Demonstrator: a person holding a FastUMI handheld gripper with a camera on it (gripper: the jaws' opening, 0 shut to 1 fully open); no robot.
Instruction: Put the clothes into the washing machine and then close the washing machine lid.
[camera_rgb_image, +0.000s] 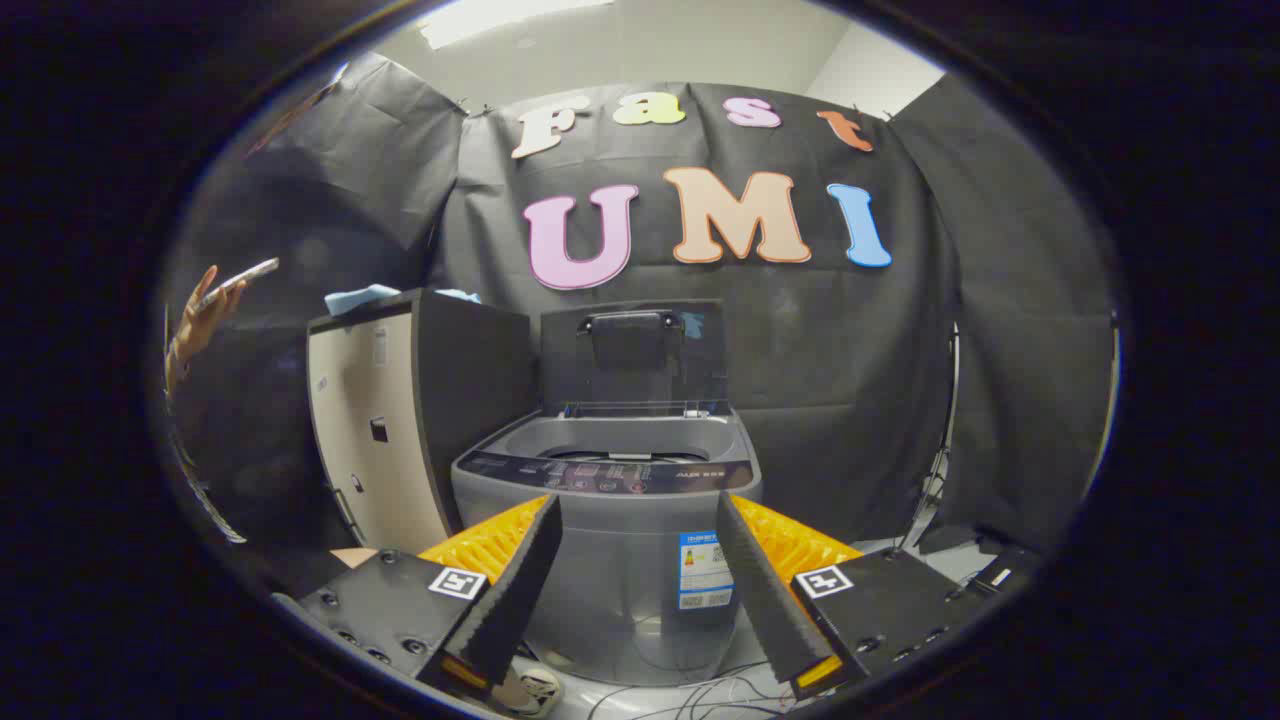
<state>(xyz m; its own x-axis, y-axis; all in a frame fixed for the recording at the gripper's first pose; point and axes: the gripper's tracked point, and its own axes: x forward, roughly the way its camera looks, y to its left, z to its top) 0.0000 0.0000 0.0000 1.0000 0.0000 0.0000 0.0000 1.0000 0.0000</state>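
the gripper (638, 510) sits nearest, its two fingers (520, 590) spread wide apart with nothing between them but open air; it has hold of nothing. each finger carries a small square marker on its base. just ahead of the fingers, and framed in the gap between them, stands the washing machine (610, 560), a grey top-loader resting on the floor. its lid (632, 350) is raised, standing upright at the back edge of the machine's top, with a handle near the lid's upper edge. the round tub opening lies in the middle of the top, and a dark control panel (610, 478) runs along the front edge. a sticker (705, 570) is fixed on the machine's front wall, toward its right side. loose cables (690, 695) lie on the floor at the machine's foot. just to the left of the machine stands a tall cabinet (385, 440) with a pale side and dark front, and light blue clothes (360, 298) lie on its top, at the far edge. further left, a person's hand (200, 320) holds up a phone (240, 278).
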